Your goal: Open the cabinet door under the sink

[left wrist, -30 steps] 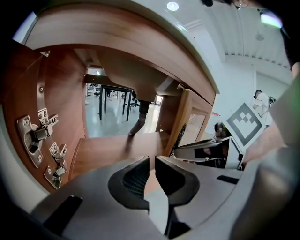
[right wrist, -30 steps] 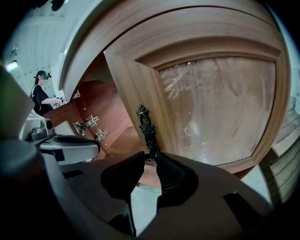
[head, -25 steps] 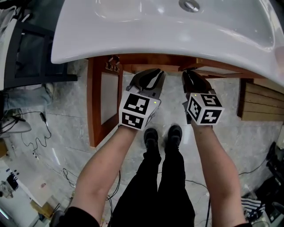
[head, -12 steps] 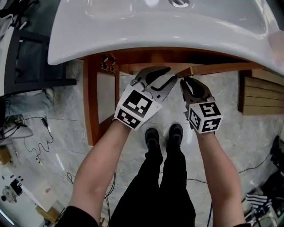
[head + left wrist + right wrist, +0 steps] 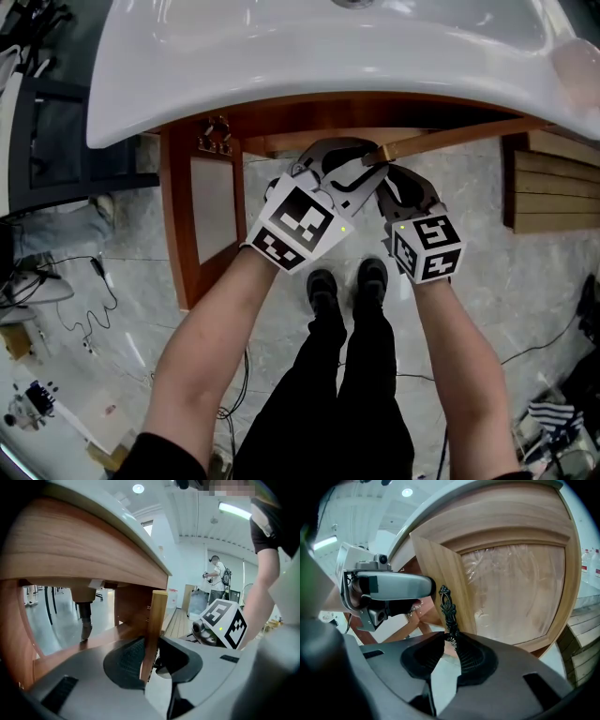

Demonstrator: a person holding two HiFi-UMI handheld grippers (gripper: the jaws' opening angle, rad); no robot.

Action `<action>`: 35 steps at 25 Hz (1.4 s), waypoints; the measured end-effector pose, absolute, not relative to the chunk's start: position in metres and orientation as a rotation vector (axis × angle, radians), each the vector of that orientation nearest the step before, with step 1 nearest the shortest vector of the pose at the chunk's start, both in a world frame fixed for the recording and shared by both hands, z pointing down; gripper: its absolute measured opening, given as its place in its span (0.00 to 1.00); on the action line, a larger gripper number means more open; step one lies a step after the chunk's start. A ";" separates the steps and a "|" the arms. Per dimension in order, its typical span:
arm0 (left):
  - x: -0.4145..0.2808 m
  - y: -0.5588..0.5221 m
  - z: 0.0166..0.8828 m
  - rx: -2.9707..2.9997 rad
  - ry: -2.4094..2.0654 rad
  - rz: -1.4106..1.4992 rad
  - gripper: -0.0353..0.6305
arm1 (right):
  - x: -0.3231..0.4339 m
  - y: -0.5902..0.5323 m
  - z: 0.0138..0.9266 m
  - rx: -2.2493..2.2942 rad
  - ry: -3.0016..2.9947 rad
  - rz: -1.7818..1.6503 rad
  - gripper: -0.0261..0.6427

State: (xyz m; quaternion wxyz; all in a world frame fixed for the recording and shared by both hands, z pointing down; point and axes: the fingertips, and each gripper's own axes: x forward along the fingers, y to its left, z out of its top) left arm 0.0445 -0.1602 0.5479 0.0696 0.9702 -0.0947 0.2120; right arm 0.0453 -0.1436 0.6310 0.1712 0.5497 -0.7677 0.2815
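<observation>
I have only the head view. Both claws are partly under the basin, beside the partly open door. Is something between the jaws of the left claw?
Observer: Yes. The left gripper view shows the door edge upright between the jaws of the left claw. They have just been opening and do not clamp it.
Operator: And the other one?
Observer: Its view shows the ornate handle between the jaws of the right claw, against one pad; the jaws stand apart.
Operator: Anything on the door face?
Observer: Wrinkled clear film seems to cover its panel.
</observation>
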 end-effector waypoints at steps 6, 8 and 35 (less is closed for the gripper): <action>0.049 -0.160 0.548 2.939 -0.223 0.661 0.21 | 0.045 -0.143 0.630 1.582 -2.184 0.814 0.18; 0.053 -0.159 0.547 2.948 -0.210 0.667 0.21 | 0.045 -0.143 0.630 1.591 -2.185 0.816 0.18; 0.063 -0.103 0.541 2.861 -0.318 0.693 0.20 | 0.148 -0.044 0.564 1.794 -2.165 0.789 0.16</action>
